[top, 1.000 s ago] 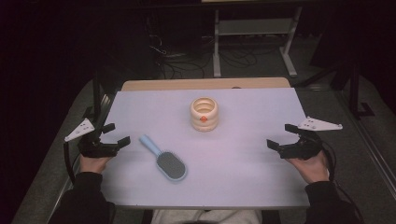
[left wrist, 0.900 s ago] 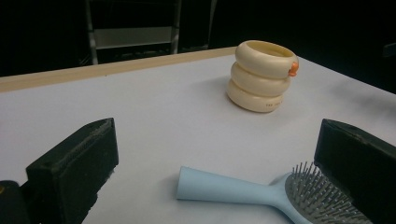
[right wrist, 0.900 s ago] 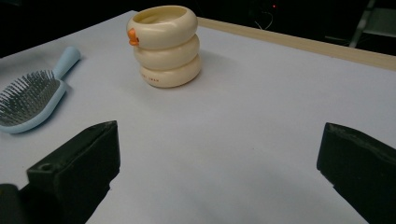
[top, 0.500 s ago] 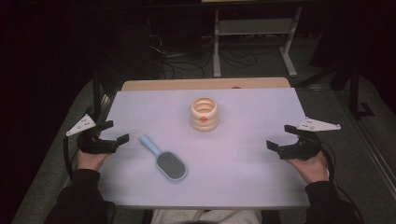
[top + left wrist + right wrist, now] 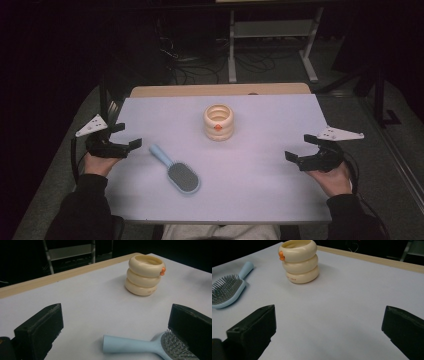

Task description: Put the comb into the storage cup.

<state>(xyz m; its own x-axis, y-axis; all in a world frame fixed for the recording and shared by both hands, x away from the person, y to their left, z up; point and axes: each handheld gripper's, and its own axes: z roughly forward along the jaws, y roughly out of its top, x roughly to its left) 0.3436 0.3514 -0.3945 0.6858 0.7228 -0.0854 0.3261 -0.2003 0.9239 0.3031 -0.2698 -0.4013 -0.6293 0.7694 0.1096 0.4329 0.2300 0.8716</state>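
1. The hairbrush (image 5: 176, 170) lies flat on the counter (image 5: 260, 195), bristles up, toward the person's left front. Its pale blue handle points back and left toward the left gripper (image 5: 120, 140), and it is the thing nearest to that gripper.

2. It looks like light, stiff plastic, so I'd expect no sag when lifted. The smooth handle could slip or swivel if pinched right at its tip.

3. The best hold looks to be across the handle (image 5: 127, 344), close to where it widens into the head. The bristle pad (image 5: 176, 348) is springy and gives poor purchase.

4. The left gripper sits at the counter's left edge, its fingers spread wide with nothing between them. The handle end lies just ahead of it, apart from both fingers.

5. The cream ring-shaped cup (image 5: 219, 121) with a small orange knob stands upright toward the back centre, well apart from the brush.

6. The right gripper (image 5: 301, 149) rests at the right edge, fingers likewise wide and empty, far from the brush.
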